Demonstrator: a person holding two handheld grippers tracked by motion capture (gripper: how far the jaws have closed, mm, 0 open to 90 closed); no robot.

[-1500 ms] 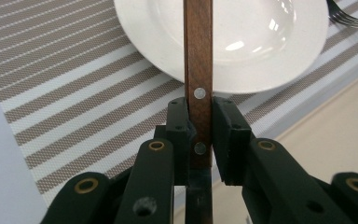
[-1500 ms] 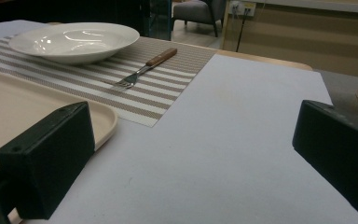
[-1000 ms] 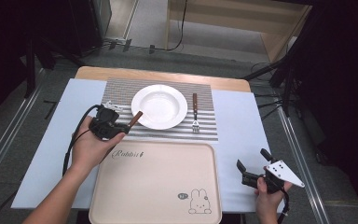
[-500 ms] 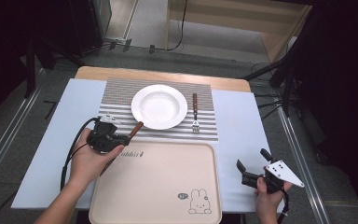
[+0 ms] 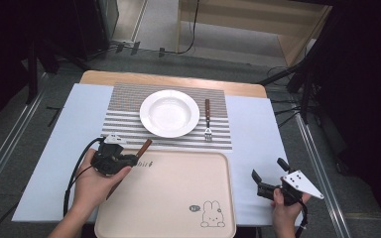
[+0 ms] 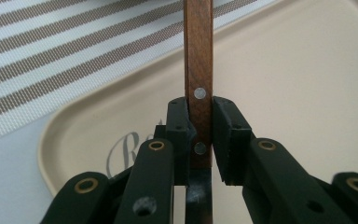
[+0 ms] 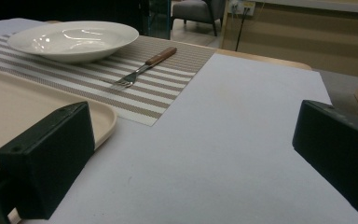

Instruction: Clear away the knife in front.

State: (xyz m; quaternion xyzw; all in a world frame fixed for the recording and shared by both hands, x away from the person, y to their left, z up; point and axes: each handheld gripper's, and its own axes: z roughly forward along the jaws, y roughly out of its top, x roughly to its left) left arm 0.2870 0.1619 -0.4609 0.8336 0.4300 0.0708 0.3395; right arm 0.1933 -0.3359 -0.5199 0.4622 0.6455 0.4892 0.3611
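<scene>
Left claw (image 6: 199, 135) is clamped on a wooden-handled utensil (image 6: 198, 70) above the beige tray (image 5: 178, 198); right claw (image 5: 267, 179) is held spread over the tabletop (image 5: 253, 129)

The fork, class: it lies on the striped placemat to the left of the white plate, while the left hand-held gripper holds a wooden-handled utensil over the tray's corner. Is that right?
Not quite. In the high view the fork lies on the striped placemat to the right of the white plate, not the left. The rest holds: the left hand-held gripper clamps a wooden-handled utensil over the tray's corner.
</scene>
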